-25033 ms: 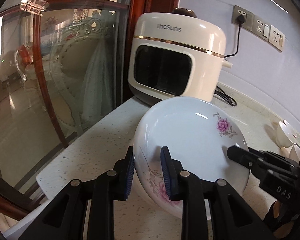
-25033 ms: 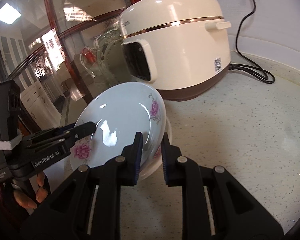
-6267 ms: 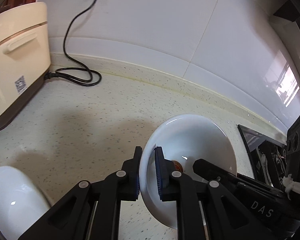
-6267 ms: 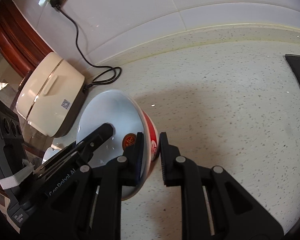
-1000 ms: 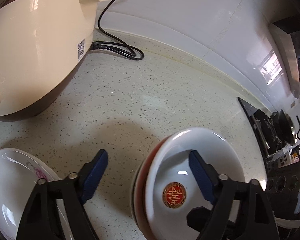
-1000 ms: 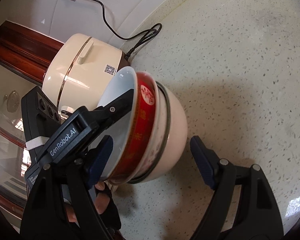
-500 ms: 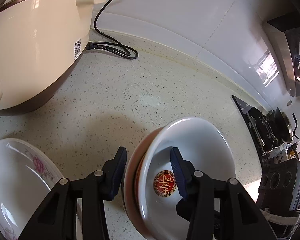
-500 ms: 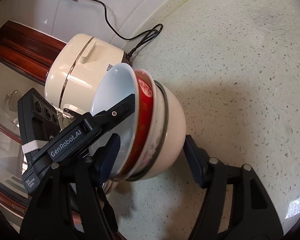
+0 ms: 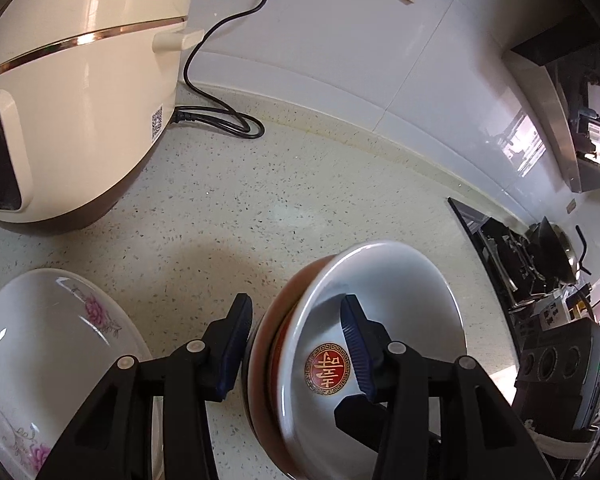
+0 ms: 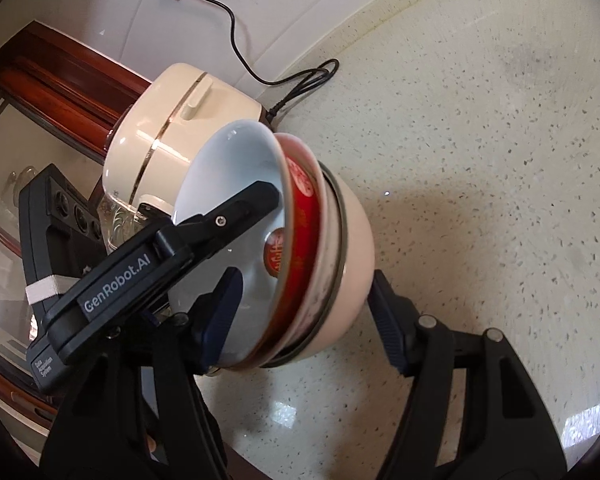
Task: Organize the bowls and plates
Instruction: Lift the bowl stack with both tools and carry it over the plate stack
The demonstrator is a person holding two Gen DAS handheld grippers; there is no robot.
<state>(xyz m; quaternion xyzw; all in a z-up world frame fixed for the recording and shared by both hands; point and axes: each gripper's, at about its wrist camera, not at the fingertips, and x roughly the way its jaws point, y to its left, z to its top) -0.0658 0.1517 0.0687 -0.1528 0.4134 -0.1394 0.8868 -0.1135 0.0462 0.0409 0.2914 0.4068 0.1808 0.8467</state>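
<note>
in my left wrist view the left gripper [image 9: 296, 332] sits at the bottom centre of the frame, its blue-padded jaws straddling the rim of the stack of bowls [image 9: 364, 344]. one pad lies outside the stack on its left, the other reaches inside the top bowl just above the red round emblem [image 9: 327, 368] on its floor. a thin gap shows between the outer pad and the stack, so i read these jaws as partly spread around the rim, not yet pinching it.

the stack stands tipped on the speckled counter [image 9: 228, 216], lower right of centre. a flowered plate [image 9: 40, 352] fills the lower left corner, well apart from the jaws. the cream rice cooker [image 9: 72, 80] takes the upper left, its black cord [image 9: 224, 120] looped on the counter beside it. a stove [image 9: 540, 256] shows at the right edge.

in my right wrist view the right gripper [image 10: 304, 308] is at the lower centre, jaws spread wide on either side of the stack [image 10: 324, 264], which leans toward the left of the frame: white bowl on top, red one under it, cream one at the bottom. the left pad [image 10: 220, 312] sits against the white bowl's inside; the right pad is close to the cream bowl's base, and i cannot tell if it touches. the left gripper's finger crosses the white bowl's mouth from the lower left.
</note>
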